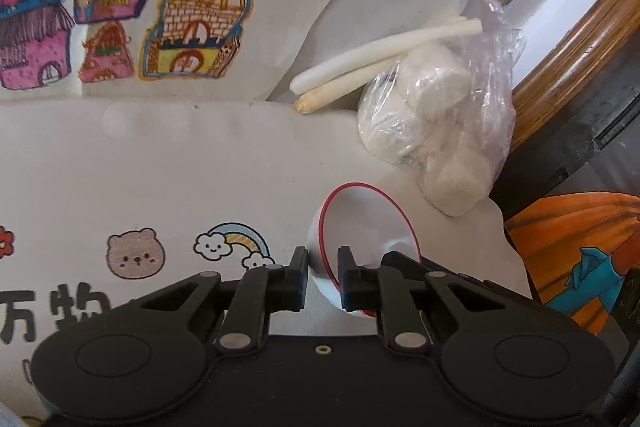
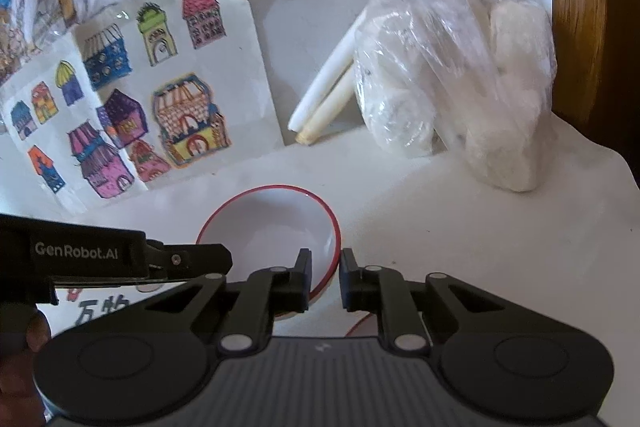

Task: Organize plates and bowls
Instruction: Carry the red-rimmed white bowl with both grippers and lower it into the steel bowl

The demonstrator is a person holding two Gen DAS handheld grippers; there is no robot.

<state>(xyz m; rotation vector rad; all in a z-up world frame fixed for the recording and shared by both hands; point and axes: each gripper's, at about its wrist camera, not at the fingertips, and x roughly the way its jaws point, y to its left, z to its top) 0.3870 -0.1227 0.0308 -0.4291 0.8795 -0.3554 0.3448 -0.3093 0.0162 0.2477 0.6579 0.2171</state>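
Note:
A white bowl (image 1: 368, 223) with a red rim sits low in the left wrist view, tilted so its mouth faces right. My left gripper (image 1: 324, 279) is shut on its near rim, one finger outside the wall and one inside. In the right wrist view the same bowl (image 2: 272, 227) lies just ahead, and the left gripper (image 2: 208, 259) reaches in from the left to its rim. My right gripper (image 2: 325, 279) is shut on the bowl's near right rim. A second red-edged arc (image 2: 362, 321) shows under the right finger; I cannot tell what it belongs to.
A clear plastic bag of white buns (image 1: 436, 131) (image 2: 460, 87) lies behind the bowl, with two pale sticks (image 1: 384, 55) beside it. Children's drawings of houses (image 1: 192, 27) cover the table. The wooden table edge (image 1: 580, 39) curves along the right. A hand (image 2: 20, 367) shows at lower left.

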